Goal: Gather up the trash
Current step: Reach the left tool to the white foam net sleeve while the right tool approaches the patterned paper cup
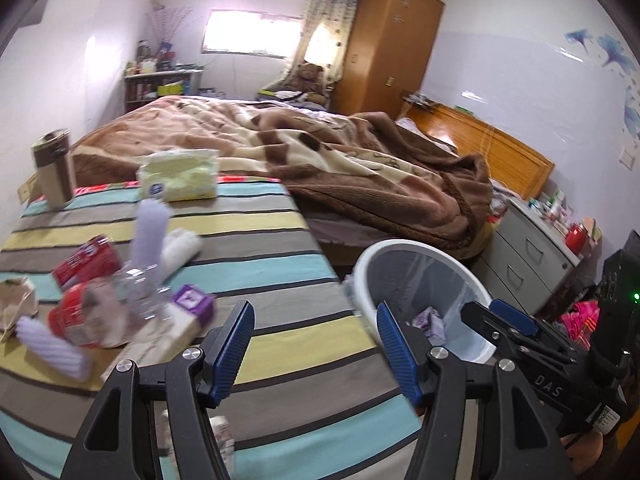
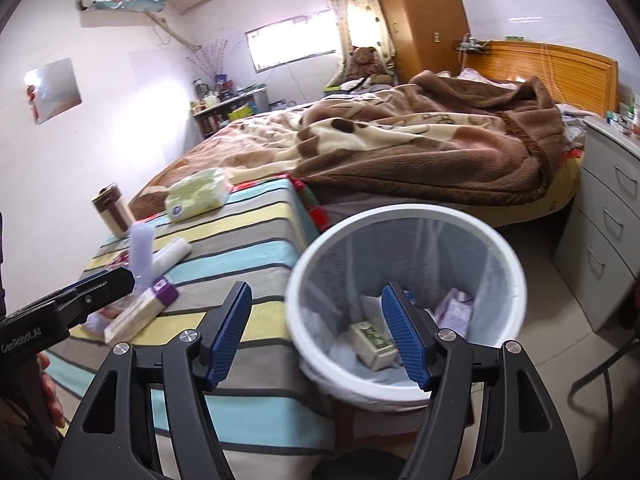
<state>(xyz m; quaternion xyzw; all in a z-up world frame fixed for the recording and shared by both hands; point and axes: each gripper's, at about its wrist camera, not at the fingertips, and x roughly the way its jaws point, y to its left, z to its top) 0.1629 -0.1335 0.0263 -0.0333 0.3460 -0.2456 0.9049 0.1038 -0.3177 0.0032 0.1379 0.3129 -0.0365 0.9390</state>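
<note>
Hovering lower centre — right gripper (image 2: 316, 336) jaws wide, empty, over white bin (image 2: 404, 216) (green carton (image 2: 374, 344) inside); left gripper (image 1: 316, 356) apart, empty, above striped cloth (image 1: 256, 240).

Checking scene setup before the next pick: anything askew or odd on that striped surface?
Yes. A clutter pile sits on the striped cloth: crushed red packaging, a crumpled clear bottle, and a purple-ended box lying askew. The white bin stands upright, already holding a small carton. Nothing looks spilled.
</note>
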